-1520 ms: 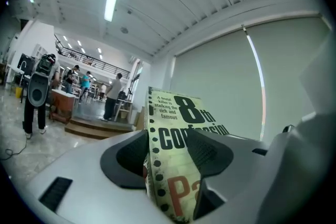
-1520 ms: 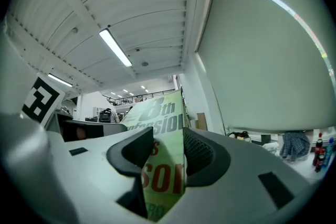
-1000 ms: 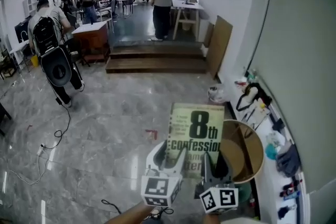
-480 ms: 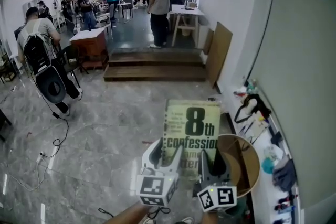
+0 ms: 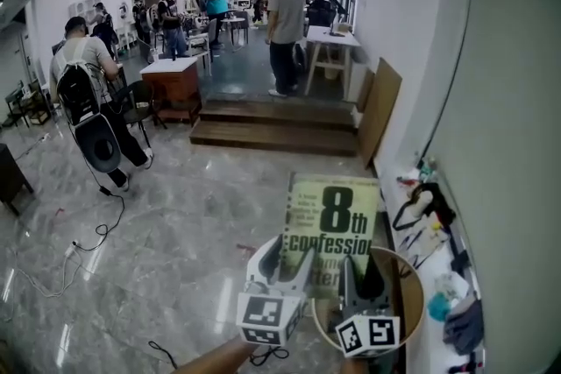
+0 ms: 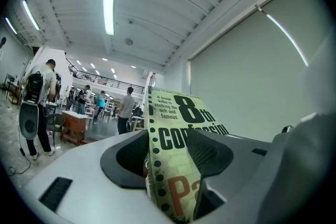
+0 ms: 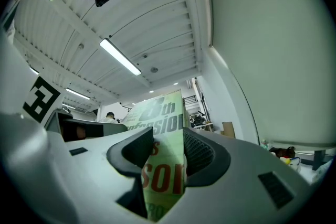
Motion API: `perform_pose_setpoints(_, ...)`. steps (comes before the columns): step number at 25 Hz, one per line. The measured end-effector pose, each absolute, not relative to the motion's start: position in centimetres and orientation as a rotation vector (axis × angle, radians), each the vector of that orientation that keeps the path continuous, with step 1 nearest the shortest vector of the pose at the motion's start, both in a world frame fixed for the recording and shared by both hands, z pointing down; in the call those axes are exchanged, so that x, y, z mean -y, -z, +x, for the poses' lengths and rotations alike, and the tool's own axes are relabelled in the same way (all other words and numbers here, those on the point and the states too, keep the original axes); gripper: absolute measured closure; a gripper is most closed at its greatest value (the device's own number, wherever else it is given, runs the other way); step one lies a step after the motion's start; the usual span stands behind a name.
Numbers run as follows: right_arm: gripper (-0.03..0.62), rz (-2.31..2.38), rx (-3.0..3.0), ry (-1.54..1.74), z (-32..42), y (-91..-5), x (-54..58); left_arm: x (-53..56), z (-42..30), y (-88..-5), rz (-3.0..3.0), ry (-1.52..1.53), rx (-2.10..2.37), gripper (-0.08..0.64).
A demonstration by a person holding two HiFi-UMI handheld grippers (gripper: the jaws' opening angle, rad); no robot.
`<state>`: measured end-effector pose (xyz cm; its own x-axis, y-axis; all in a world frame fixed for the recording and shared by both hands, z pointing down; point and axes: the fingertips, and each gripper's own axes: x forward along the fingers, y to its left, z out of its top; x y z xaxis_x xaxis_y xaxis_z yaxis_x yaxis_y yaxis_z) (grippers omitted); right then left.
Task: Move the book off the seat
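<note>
The book (image 5: 331, 223) is lettered "8th confession". It is clamped upright over the round seat (image 5: 414, 289) by the left gripper (image 5: 282, 257) and the right gripper (image 5: 361, 274).

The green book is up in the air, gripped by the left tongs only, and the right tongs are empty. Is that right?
Not quite. The right tongs are not empty: the right gripper view shows their jaws pressed on the cover of the book. The rest holds: the book is up in the air, gripped by the left tongs, only the right tongs grip it as well.
</note>
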<state>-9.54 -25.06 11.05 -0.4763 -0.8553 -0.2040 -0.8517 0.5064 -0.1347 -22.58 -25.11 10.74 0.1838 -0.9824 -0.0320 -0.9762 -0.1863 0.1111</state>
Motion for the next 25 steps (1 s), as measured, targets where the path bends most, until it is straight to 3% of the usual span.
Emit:
perform_pose_setpoints(13, 0.410, -1.550, -2.446, 0.029, 0.7, -12.0, 27.1, 28.3, -12.3, -11.8, 2.438, 0.109, 1.859, 0.316)
perform_pose_setpoints(25, 0.410, -1.668, -2.416, 0.025, 2.8, -13.8, 36.8, 39.1, -10.0, -13.7, 2.478, 0.121, 1.739, 0.316)
